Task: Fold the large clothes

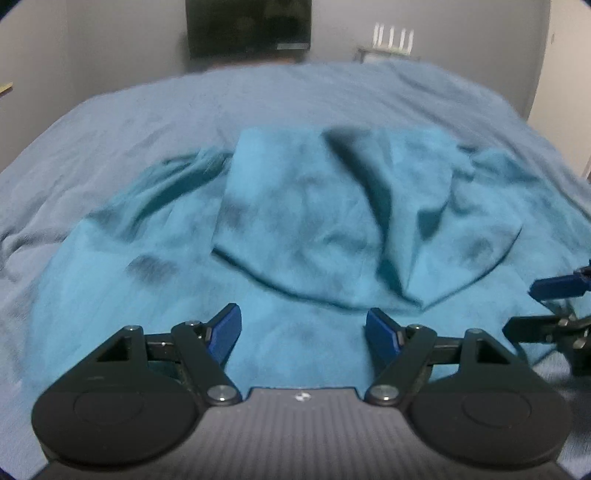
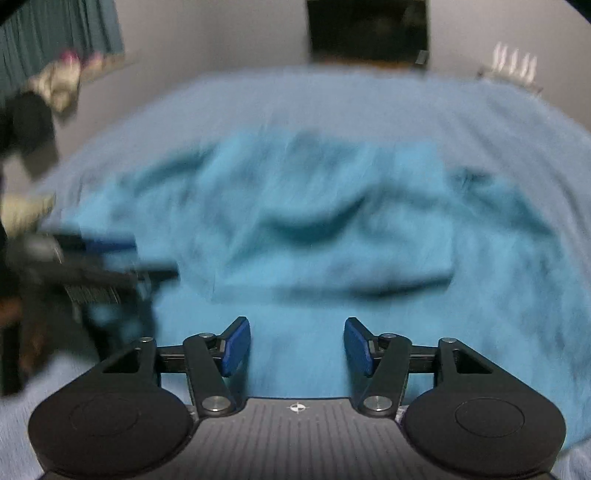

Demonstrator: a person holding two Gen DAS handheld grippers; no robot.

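A large teal garment [image 1: 295, 236] lies spread on a bed covered by a grey-blue sheet [image 1: 147, 122]. A flap of it is folded over its middle, with creases running toward its near edge. My left gripper [image 1: 303, 332] hovers above the garment's near part, jaws open, nothing between the blue pads. In the right wrist view the same teal garment [image 2: 314, 229] is blurred. My right gripper [image 2: 297, 343] is open over its near edge, pads apart and empty. Each gripper shows at the side of the other's view: the right gripper [image 1: 554, 306] and the left gripper [image 2: 110, 266].
A dark screen [image 1: 247, 26] hangs on the grey wall behind the bed. A white router [image 1: 391, 40] stands at the back right. Teal curtains [image 2: 59, 29] and a pile of soft things [image 2: 55, 85] are at the far left. A person's dark sleeve [image 2: 29, 129] enters from the left.
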